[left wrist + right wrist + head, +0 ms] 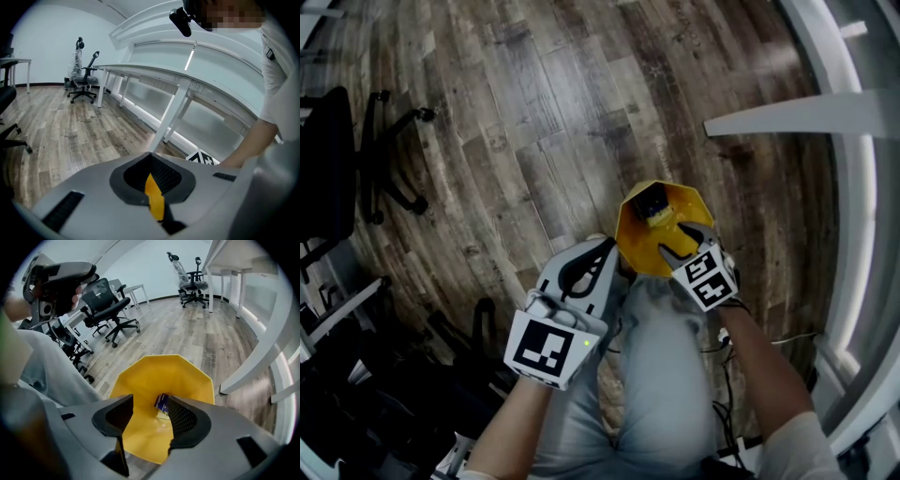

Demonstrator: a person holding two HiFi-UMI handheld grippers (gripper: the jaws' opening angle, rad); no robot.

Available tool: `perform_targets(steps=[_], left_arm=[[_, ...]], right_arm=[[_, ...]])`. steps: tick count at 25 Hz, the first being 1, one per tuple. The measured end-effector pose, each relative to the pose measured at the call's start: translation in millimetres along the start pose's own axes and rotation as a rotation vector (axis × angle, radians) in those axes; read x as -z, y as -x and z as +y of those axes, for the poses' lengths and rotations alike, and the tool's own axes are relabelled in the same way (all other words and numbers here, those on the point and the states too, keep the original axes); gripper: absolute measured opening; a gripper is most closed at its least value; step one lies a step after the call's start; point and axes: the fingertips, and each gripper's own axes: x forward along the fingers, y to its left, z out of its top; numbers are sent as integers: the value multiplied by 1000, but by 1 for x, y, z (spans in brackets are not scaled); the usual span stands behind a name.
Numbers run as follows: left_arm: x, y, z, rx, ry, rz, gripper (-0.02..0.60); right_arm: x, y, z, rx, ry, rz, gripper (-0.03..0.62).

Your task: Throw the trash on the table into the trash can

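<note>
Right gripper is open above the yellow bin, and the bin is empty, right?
No, the bin is not empty: the right gripper view shows a blue packet lying at its bottom. The right gripper is open above the yellow bin, as you said.

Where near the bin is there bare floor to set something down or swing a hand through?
Free: wood floor beyond the yellow trash can, out to the black chair; also the strip between can and white desk frame. Crowded: the can's near side, where left gripper, right gripper and the person's legs bunch.
</note>
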Motion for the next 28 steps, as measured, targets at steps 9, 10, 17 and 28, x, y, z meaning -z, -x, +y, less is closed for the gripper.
perform_targets(steps=[9,10,17,28], left_arm=[[-25,21,-8,-10,12,7,2],[-33,26,-12,-8,6,8,2],[-118,90,-52,3,-13,-11,2],[-231,185,-130,26,-27,-74,2]], right_arm=[[-28,50,-4,5,-59,-45,250],[-37,65,-4,7,-65,-64,249],[-114,203,9,35,-129,-235,64],[-217,436,52,30,-197,-560,44]])
